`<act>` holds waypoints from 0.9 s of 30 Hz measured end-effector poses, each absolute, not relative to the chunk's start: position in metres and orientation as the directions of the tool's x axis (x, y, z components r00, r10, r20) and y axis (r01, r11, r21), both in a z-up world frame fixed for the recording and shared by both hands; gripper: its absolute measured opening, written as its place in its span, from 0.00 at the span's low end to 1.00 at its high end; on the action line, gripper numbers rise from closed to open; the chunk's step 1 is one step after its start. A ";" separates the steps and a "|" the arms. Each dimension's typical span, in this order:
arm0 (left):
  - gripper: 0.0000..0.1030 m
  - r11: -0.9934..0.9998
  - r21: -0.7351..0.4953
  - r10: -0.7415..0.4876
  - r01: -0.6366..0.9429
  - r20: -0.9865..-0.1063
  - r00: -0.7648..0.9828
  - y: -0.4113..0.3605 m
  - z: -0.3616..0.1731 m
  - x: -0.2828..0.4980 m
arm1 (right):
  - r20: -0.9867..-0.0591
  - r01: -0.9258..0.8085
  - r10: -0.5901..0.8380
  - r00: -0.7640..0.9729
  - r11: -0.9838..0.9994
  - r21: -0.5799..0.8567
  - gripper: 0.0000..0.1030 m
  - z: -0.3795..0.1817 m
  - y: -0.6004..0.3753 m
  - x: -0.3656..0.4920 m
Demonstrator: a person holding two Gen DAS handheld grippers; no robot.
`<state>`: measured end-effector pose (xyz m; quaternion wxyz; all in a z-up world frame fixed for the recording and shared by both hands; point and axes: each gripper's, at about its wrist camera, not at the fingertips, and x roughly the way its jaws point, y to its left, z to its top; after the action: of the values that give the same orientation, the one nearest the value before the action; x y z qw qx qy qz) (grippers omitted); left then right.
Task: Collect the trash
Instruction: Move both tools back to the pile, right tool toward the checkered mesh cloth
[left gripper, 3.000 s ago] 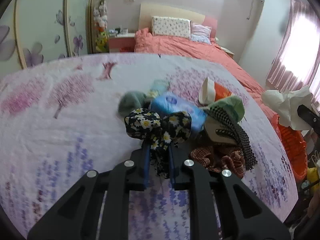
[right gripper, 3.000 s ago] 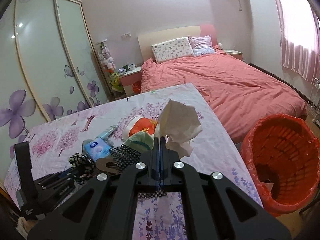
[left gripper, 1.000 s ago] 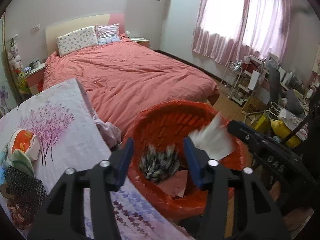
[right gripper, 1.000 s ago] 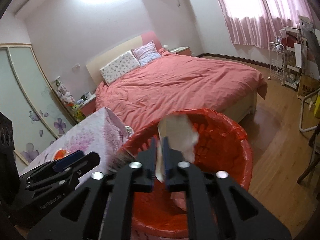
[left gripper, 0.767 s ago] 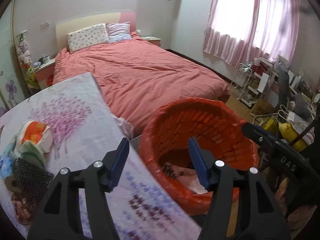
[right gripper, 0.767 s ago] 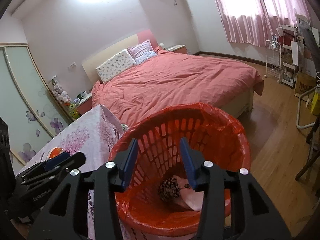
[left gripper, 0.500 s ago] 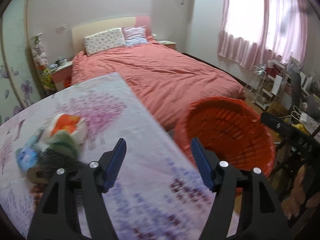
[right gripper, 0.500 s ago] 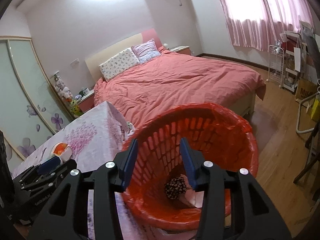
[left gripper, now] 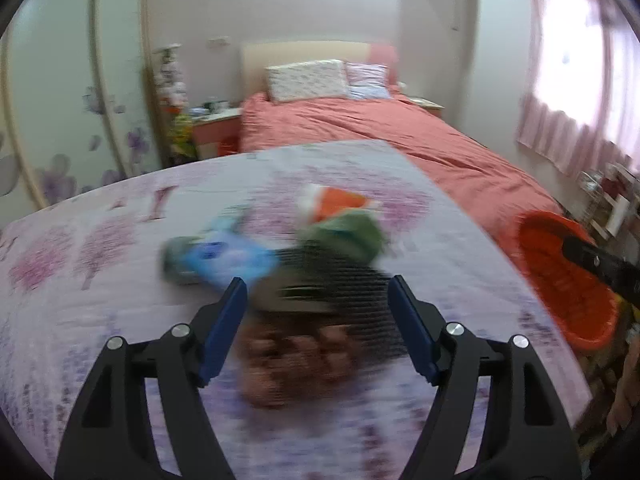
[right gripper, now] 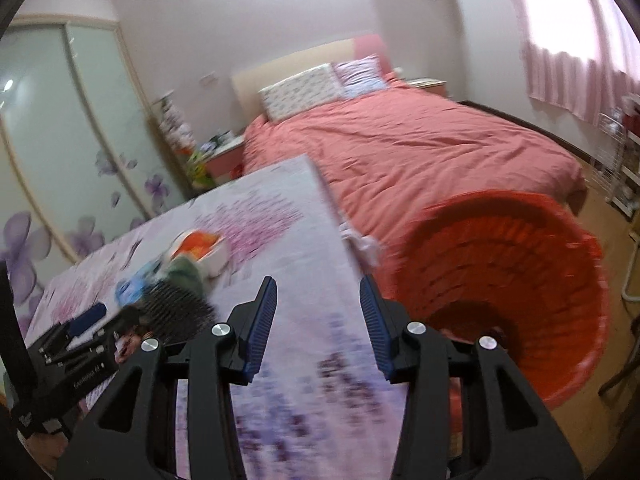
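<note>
Left tool (left gripper: 314,292) opening – empty, right tool (right gripper: 318,300) agape

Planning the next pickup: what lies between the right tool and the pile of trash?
Right wrist view: only bare flowered tablecloth between the right tool and the pile.

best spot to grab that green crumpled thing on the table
Take the green crumpled piece by its raised top, coming down from above. It sits heaped on the black mesh item beside the orange-and-white wrapper, so side approaches are crowded. Blur hides its folds.
</note>
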<state>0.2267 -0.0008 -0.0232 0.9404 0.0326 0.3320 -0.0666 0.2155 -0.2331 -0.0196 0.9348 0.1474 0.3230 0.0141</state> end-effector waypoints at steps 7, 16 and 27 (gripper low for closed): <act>0.71 0.999 0.012 -0.017 0.032 -0.625 0.780 0.060 -0.024 0.225 | -0.645 -0.045 0.195 0.739 0.970 0.240 0.43 -0.032 -0.167 0.241; 0.72 1.000 -0.007 0.017 -0.028 -0.636 0.771 0.105 -0.032 0.220 | -0.695 -0.085 0.224 0.683 0.970 0.229 0.43 -0.048 -0.116 0.271; 0.73 0.999 -0.022 0.015 -0.039 -0.657 0.754 0.116 -0.040 0.220 | -0.710 -0.082 0.269 0.651 0.955 0.286 0.43 -0.056 -0.113 0.281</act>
<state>0.2200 0.1165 -0.0401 0.9363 -0.0173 0.3506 0.0143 0.2810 -0.1133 -0.0557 0.9012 0.1149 0.4062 0.0975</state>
